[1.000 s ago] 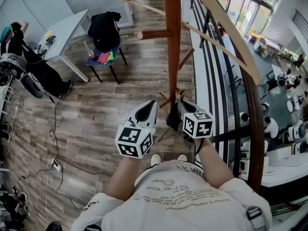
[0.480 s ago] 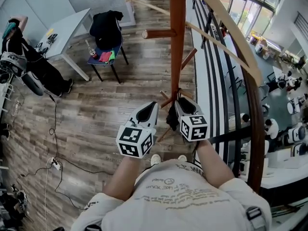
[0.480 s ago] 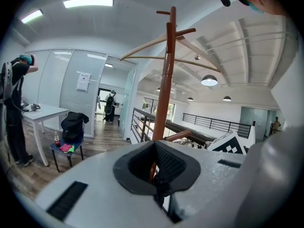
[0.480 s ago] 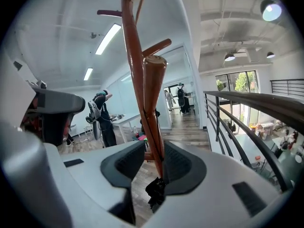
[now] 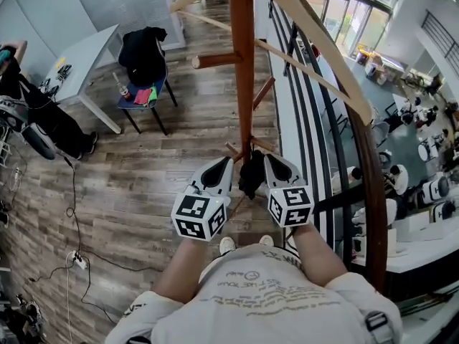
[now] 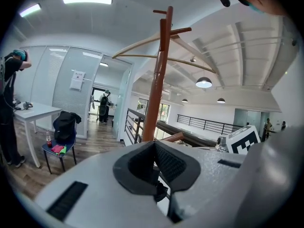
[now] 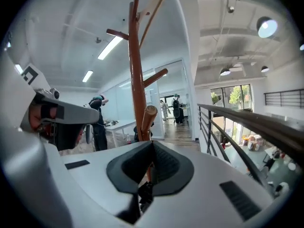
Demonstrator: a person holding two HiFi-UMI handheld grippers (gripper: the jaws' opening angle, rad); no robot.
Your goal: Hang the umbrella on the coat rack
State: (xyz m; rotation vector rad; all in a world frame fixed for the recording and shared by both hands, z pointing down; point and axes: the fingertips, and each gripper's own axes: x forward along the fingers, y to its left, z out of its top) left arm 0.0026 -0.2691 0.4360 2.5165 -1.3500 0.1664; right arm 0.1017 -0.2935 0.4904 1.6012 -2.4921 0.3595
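The brown wooden coat rack (image 5: 242, 63) stands right in front of me, its pegs sticking out at several heights. A small folded black umbrella (image 5: 251, 178) hangs between my two grippers, just below the short low pegs (image 5: 233, 150). My left gripper (image 5: 224, 165) is shut, with black umbrella fabric (image 6: 160, 192) showing under its jaws. My right gripper (image 5: 270, 160) is closing the last bit to shut, and a black piece of the umbrella (image 7: 145, 194) sits in its jaws. A peg end (image 7: 148, 118) and the pole (image 7: 136, 65) rise just beyond the right jaws.
A dark railing (image 5: 323, 84) runs close along the right, with a drop to a lower floor beyond. A chair with a black jacket (image 5: 142, 56) and a white table (image 5: 86, 52) stand at the back left. A person (image 5: 29, 99) stands far left. Cables (image 5: 75, 213) lie on the floor.
The right gripper has risen a little and rolled, coming closer to the pole with the umbrella. The left gripper has hardly moved.
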